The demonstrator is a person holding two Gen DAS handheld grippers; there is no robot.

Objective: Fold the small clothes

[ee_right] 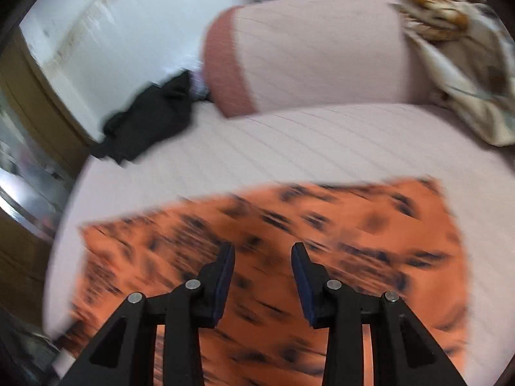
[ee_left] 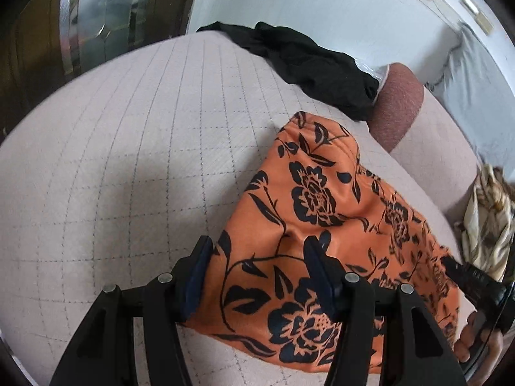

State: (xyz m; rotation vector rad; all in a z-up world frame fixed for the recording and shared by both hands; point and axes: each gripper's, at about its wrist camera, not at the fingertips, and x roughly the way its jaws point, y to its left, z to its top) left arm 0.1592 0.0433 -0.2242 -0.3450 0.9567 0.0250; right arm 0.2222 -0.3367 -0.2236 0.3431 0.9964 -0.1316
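Observation:
An orange garment with a black flower print (ee_left: 322,212) lies flat on the pale quilted sofa seat (ee_left: 128,160). My left gripper (ee_left: 259,247) is open, its jaws apart just above the garment's near left edge, with nothing between them. The right gripper's black body (ee_left: 476,281) shows at the far right of the left wrist view, beside the garment's right edge. In the right wrist view the garment (ee_right: 322,225) is motion-blurred, and my right gripper (ee_right: 262,252) is open and empty over its near part.
A crumpled black garment (ee_left: 309,64) lies at the seat's far end, also in the right wrist view (ee_right: 148,119). A pink bolster cushion (ee_right: 305,61) lies behind. A cream patterned cloth (ee_right: 463,64) is heaped at the right. White wall behind.

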